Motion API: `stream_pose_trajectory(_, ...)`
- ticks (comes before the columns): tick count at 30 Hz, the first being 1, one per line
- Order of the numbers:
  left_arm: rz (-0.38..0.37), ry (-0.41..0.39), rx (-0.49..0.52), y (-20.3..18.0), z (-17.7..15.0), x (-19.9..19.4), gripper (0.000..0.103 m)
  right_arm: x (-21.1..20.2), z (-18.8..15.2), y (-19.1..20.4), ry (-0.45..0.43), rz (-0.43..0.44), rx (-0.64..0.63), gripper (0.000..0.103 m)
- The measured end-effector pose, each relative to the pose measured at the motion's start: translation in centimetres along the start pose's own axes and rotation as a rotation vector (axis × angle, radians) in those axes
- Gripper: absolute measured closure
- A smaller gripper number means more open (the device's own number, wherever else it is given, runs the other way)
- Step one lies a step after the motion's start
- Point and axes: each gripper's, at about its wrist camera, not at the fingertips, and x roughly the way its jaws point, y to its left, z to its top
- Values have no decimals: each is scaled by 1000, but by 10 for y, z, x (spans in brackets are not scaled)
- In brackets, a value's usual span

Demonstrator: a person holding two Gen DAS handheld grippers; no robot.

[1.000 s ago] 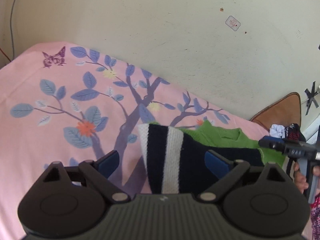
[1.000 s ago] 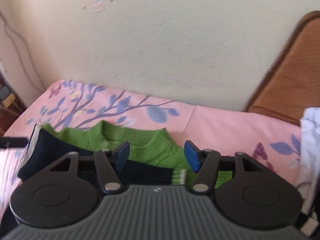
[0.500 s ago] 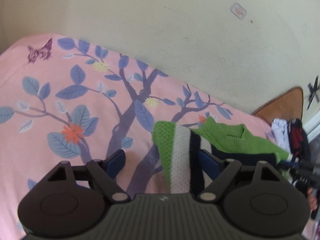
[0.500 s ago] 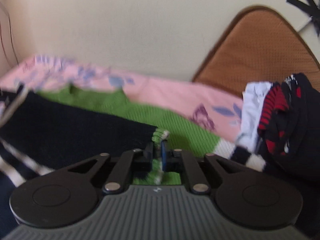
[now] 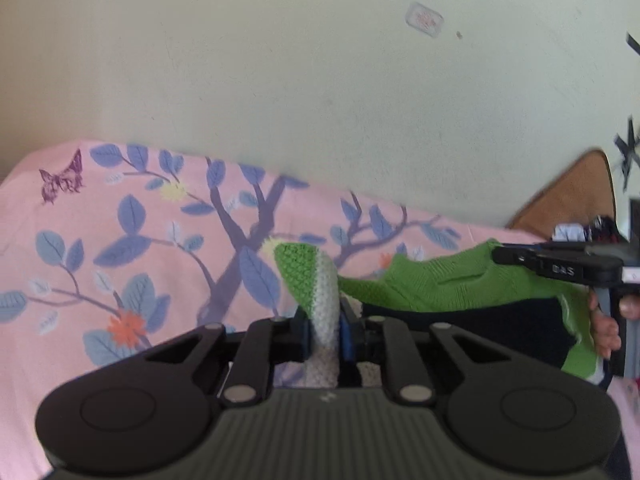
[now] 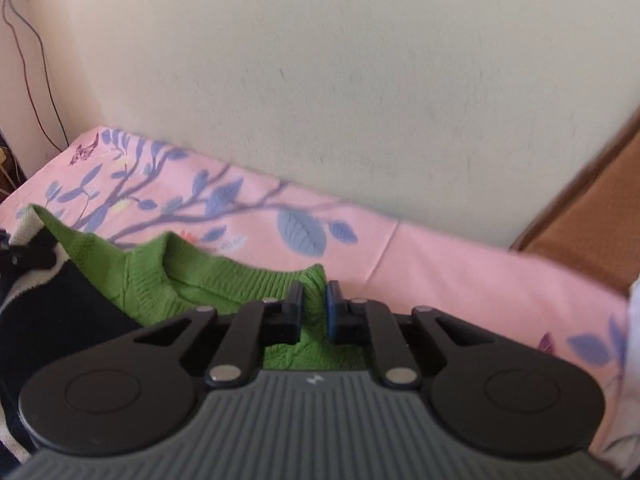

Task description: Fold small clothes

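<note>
Two grippers have hold of one small knitted sweater (image 5: 448, 284), green at the top with navy and white bands, which lies across a pink bedsheet (image 5: 120, 240) printed with blue leaves and a purple tree. The left gripper (image 5: 325, 330) has just closed its jaws, and the pads now pinch a white and green striped edge of the knit, which stands up between them toward twelve o'clock. In the right wrist view, the right gripper (image 6: 315, 307) has nearly finished closing too, and its jaws squeeze the green ribbed fabric near the collar. From the left wrist view the right gripper shows at three o'clock, with a person's hand (image 5: 606, 330) on its handle. The sweater's navy body spreads toward nine o'clock in the right wrist view. A pale wall (image 6: 360, 80) rises behind the bed, and a brown headboard (image 5: 568, 200) sits at two o'clock.
</note>
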Motion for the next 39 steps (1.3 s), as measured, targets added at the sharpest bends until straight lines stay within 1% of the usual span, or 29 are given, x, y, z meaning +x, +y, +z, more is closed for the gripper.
stream_pose_trajectory(2,12,-12,-5,-1,18,2,91,-11,13,-11,-76,-34,92,90)
stream_pose_trajectory(3,30,-20,15,-4,24,6,91,-15,18,-16,-108,-33,133,90)
stream_pose_trajectory(4,61,-16,43,-9,27,14,91,-16,24,-22,-135,-38,170,90)
stream_pose_trajectory(5,88,12,69,-12,27,26,89,-9,25,-21,-137,-76,174,90)
stream_pose_trajectory(6,115,67,82,-13,24,43,84,7,21,-18,-97,-150,156,89)
stream_pose_trajectory(7,155,120,79,-13,19,59,83,25,14,-16,-24,-217,146,86)
stream_pose_trajectory(8,199,155,83,-11,13,69,77,39,3,-13,65,-274,143,81)
stream_pose_trajectory(9,213,126,92,-10,8,64,74,30,-5,-9,20,-272,144,80)
stream_pose_trajectory(10,219,101,83,-7,6,51,74,15,-10,-5,-13,-272,148,71)
stream_pose_trajectory(12,170,52,28,5,-5,10,75,-32,-18,3,-84,-239,123,69)
stream_pose_trajectory(13,137,22,21,10,-14,-15,74,-66,-26,6,-122,-215,86,69)
stream_pose_trajectory(14,114,-5,24,14,-28,-44,68,-94,-36,7,-150,-200,71,66)
stream_pose_trajectory(15,109,-15,26,16,-45,-68,58,-126,-51,6,-179,-174,74,64)
stream_pose_trajectory(16,101,-11,23,19,-66,-92,54,-158,-68,4,-203,-140,83,58)
stream_pose_trajectory(18,49,23,14,20,-109,-128,53,-213,-113,-3,-230,-103,113,57)
stream_pose_trajectory(21,-5,114,-11,12,-173,-161,53,-266,-186,-2,-181,-96,179,56)
stream_pose_trajectory(23,-31,171,-31,7,-207,-171,53,-288,-227,6,-152,-94,227,56)
stream_pose_trajectory(24,-35,152,-24,5,-220,-183,49,-291,-245,11,-128,-90,257,56)
stream_pose_trajectory(25,-31,159,-10,-1,-227,-189,47,-295,-259,16,-109,-84,270,56)
stream_pose_trajectory(27,-43,164,5,-10,-238,-200,46,-306,-281,31,-91,-75,282,56)
stream_pose_trajectory(29,-38,171,13,-20,-247,-202,49,-313,-298,43,-75,-30,312,56)
stream_pose_trajectory(30,-9,163,56,-28,-249,-201,84,-311,-303,48,-73,-23,319,56)
stream_pose_trajectory(31,9,176,100,-34,-251,-199,94,-306,-307,54,-61,-26,317,57)
stream_pose_trajectory(32,22,170,118,-39,-254,-201,95,-299,-309,61,-32,-34,296,84)
stream_pose_trajectory(33,29,176,126,-39,-253,-203,96,-296,-309,69,-23,-54,262,93)
stream_pose_trajectory(35,63,174,130,-35,-251,-213,96,-301,-304,74,-12,-80,235,94)
stream_pose_trajectory(36,61,181,121,-31,-250,-217,96,-305,-304,73,-12,-78,239,94)
stream_pose_trajectory(38,56,205,90,-24,-249,-218,95,-302,-303,69,26,-65,251,94)
stream_pose_trajectory(39,60,216,88,-24,-249,-216,91,-299,-305,65,53,-43,244,93)
